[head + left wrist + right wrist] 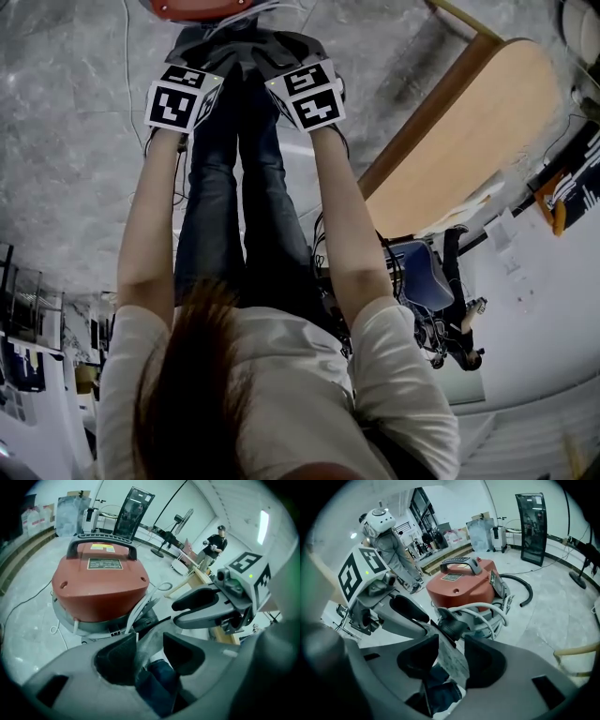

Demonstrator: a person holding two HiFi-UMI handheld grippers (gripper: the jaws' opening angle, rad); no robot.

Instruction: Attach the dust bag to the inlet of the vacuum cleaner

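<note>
The red vacuum cleaner (98, 581) (464, 585) stands on the grey floor in front of both grippers; only its edge (202, 7) shows in the head view. A black inlet (451, 624) juts from its base, with pale hose (487, 612) coiled round it. The grey dust bag (246, 45) hangs between the two grippers. My left gripper (149, 640) (190, 80) is open, and the bag's sheet (154, 625) stands loose between its pads. My right gripper (451, 644) (302, 77) is open too, with the bag's edge (452, 660) between its jaws just below the inlet.
A wooden table (469, 141) stands at the right. A black hose (525, 592) and a cable (28, 602) lie on the floor. A tall dark panel (529, 527) leans behind the vacuum. One person (215, 541) stands far off, another (386, 541) nearer.
</note>
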